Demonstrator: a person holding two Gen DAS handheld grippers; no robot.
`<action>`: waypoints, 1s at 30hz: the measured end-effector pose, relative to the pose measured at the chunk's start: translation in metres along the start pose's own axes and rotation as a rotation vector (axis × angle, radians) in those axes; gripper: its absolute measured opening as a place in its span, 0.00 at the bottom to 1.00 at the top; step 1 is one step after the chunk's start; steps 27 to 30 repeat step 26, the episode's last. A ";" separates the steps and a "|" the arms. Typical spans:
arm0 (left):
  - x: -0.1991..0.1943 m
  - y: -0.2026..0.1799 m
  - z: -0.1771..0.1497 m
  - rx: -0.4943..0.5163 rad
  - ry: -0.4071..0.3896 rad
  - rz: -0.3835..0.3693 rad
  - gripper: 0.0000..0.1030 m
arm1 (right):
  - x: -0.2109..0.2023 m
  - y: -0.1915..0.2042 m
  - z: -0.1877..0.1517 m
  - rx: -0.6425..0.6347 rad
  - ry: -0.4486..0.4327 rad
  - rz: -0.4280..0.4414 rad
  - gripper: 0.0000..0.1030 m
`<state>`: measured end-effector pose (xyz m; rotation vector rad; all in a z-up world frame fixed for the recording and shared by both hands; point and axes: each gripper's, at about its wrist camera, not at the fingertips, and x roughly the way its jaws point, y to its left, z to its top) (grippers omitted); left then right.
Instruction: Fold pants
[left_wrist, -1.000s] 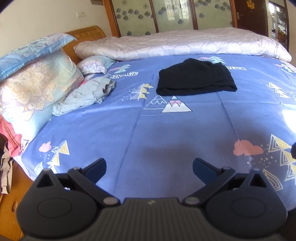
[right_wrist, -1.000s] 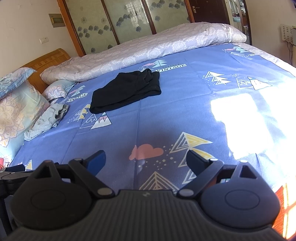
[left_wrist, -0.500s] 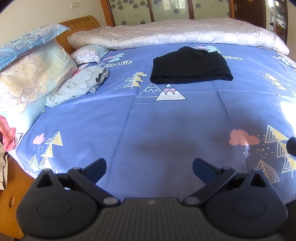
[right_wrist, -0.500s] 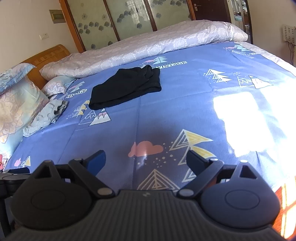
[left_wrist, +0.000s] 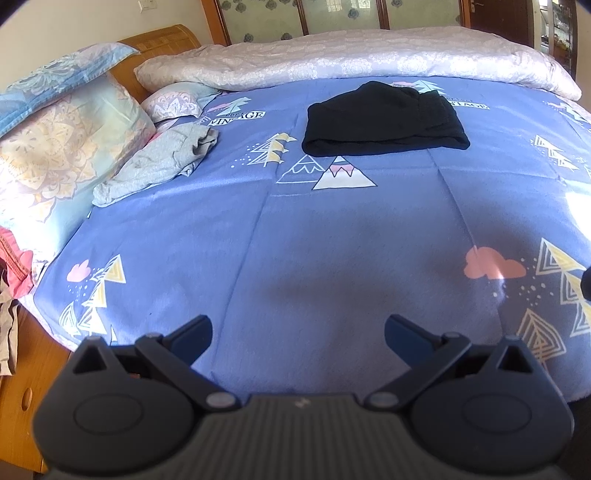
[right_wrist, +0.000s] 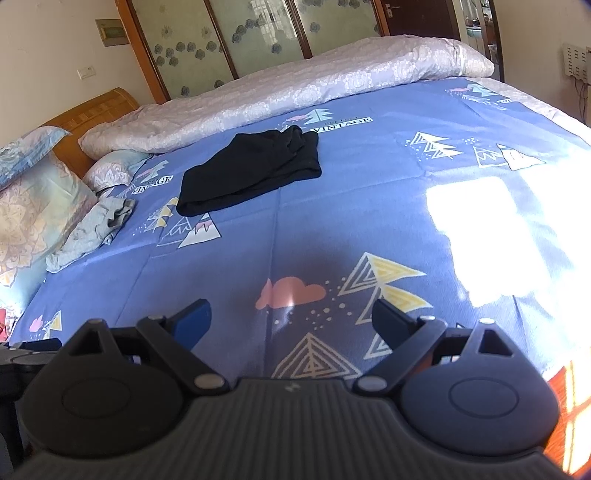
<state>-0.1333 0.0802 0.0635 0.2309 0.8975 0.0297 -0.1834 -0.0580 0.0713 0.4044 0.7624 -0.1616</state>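
Blue bedsheet (left_wrist: 332, 229) bears folded black pants (left_wrist: 384, 120), long axis crosswise; both grippers' jaws gape wide, holding nothing.

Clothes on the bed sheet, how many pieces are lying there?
2: black pants folded mid-bed near the quilt; a crumpled grey garment beside the pillows. More could be hidden out of frame.

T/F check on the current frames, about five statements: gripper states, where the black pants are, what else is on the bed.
1. Both grippers are open and hold nothing. True: left gripper, right gripper.
2. The black pants hang off the bed's edge. False: they lie folded mid-bed.
3. A grey garment lies beside the pillows. True.
4. The pants touch the grey garment. False: bare blue sheet separates them.
5. A pale quilt covers the pants. False: it lies behind them.
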 end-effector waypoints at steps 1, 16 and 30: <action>0.000 0.000 0.000 -0.001 0.001 0.002 1.00 | 0.000 0.000 0.000 0.000 0.001 0.000 0.93; 0.003 0.000 -0.001 -0.005 0.011 0.010 1.00 | 0.003 -0.001 -0.002 0.008 0.015 0.003 0.93; 0.006 -0.002 -0.003 0.012 0.024 -0.013 1.00 | 0.004 -0.003 -0.002 0.016 0.013 0.007 0.93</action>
